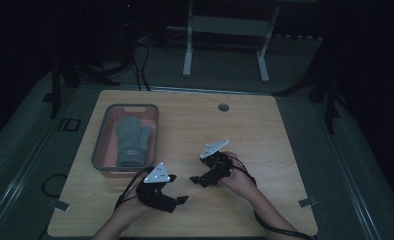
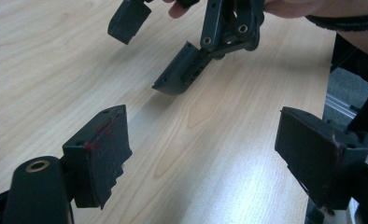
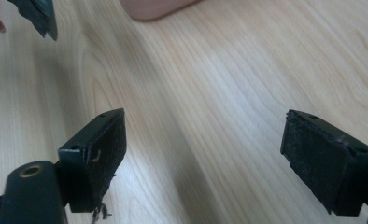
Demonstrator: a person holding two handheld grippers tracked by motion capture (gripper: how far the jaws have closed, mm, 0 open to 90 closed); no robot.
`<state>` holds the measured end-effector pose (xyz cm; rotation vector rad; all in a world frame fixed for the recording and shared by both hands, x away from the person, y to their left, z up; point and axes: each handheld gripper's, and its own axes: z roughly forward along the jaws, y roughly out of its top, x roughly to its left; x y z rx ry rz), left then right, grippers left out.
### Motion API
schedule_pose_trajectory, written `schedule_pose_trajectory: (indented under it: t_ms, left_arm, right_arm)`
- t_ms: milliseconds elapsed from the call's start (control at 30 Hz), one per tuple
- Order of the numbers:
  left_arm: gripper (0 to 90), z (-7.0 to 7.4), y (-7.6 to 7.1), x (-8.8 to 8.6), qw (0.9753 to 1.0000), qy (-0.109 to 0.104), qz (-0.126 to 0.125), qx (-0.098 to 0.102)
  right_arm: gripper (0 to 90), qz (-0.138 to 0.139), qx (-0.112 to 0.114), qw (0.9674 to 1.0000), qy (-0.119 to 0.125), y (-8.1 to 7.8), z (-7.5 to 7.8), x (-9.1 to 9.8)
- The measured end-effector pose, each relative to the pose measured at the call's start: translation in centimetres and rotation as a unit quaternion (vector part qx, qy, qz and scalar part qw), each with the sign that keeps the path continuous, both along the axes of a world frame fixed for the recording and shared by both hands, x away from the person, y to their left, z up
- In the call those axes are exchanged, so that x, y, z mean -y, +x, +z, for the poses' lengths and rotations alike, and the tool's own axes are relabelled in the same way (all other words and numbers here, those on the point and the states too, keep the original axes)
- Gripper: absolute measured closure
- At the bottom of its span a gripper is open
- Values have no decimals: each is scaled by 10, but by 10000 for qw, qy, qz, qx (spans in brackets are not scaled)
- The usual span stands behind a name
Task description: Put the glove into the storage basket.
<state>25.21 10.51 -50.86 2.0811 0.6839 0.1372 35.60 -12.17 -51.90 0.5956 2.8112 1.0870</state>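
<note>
1. Two grippers hover low over the bare wood at the lower middle of the high view: the left gripper (image 1: 179, 189) and the right gripper (image 1: 199, 179), tips turned toward each other and close together.
2. Both stand with jaws wide apart and nothing between them; each gripper view shows plain table (image 3: 229, 93) in the gap.
3. A grey mitten (image 1: 132, 140) lies in a tray (image 1: 99, 145) at the left of the high view, up and left of the grippers.
4. Its long axis runs up the frame, cuff toward the bottom edge, fingertip end toward the top, thumb on the right side.
5. The left gripper is nearer: the tray's lower right corner is just beside that hand, while the right gripper sits farther to the right.
6. Both sets of jaws face away from the tray, so I judge a reach for the mitten calls for the left gripper to turn up and left first.
7. The tray's near wall stands between gripper and mitten; the approach likely has to come over it from above.
8. A round hole (image 1: 223, 107) sits at the upper middle of the table, well clear.
</note>
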Motion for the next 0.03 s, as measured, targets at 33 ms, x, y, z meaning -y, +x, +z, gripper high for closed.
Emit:
schedule_pose_trajectory:
  t_ms: [33]
  left_arm:
    - [183, -1, 0, 1, 10000, -16, -14, -11]
  right_arm:
    - [142, -18, -31, 10000, 0, 0, -1, 2]
